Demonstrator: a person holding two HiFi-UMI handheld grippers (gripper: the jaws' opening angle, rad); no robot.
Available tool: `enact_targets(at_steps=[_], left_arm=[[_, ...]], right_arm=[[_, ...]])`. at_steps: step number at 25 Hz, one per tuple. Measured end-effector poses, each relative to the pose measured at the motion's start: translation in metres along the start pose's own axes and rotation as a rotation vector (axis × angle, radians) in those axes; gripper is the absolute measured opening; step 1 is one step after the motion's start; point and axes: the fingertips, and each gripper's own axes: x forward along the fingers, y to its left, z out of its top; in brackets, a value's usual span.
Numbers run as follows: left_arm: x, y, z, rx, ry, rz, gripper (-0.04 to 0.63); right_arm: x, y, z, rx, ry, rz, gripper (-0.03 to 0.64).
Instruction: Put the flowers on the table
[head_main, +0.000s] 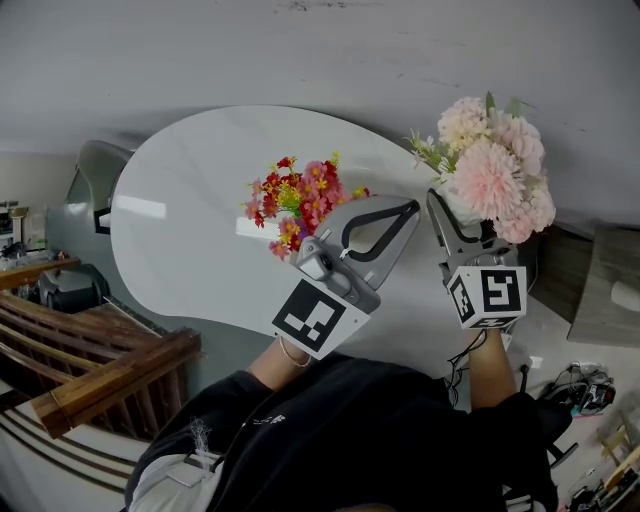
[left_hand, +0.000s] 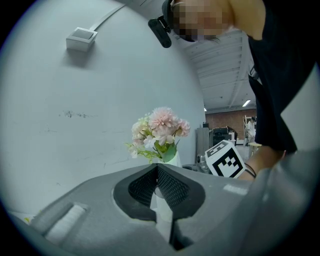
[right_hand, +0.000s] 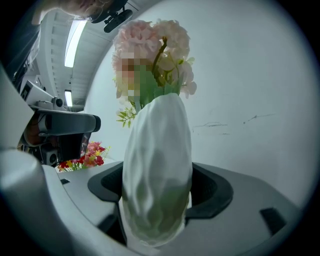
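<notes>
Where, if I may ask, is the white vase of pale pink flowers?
The white vase of pink flowers is clamped in the right gripper at the head view's right, by the white oval table's end, right of the red-and-pink flower bunch.

Bright even light w/ table (head_main: 140, 207) glare, fisheye edges dark.

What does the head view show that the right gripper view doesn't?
Only the head view shows the whole white table and the person's black top. Only the right gripper view shows the bumpy white vase close up, squeezed in the right gripper, plus a ceiling light. Both show the pink flowers, the red flowers and the left gripper.
</notes>
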Motion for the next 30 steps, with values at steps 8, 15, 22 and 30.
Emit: enact_targets(at_steps=[8,15,22,30], left_arm=[[0.001,-0.001,0.0,-0.003,0.005,-0.005,-0.003],[0.002,-0.002,0.003,-0.001,0.0,-0.003,-0.003],[0.0,-0.005,0.008,-0.009,-0.003,-0.008,-0.003],[0.0,-0.007,0.01,-0.01,-0.002,-0.009,-0.003]], right_arm=[[0.001,-0.002,-0.004,-0.001,0.006,-0.003,0.368],[0.001,-0.004,-0.007,-0.009,0.016,-0.007,0.368],[-0.003,-0.004,-0.007,-0.014,0.021,-0.012,0.368],[-0.002,-0.006,-0.008,-0.025,0.023,-0.017,0.369]])
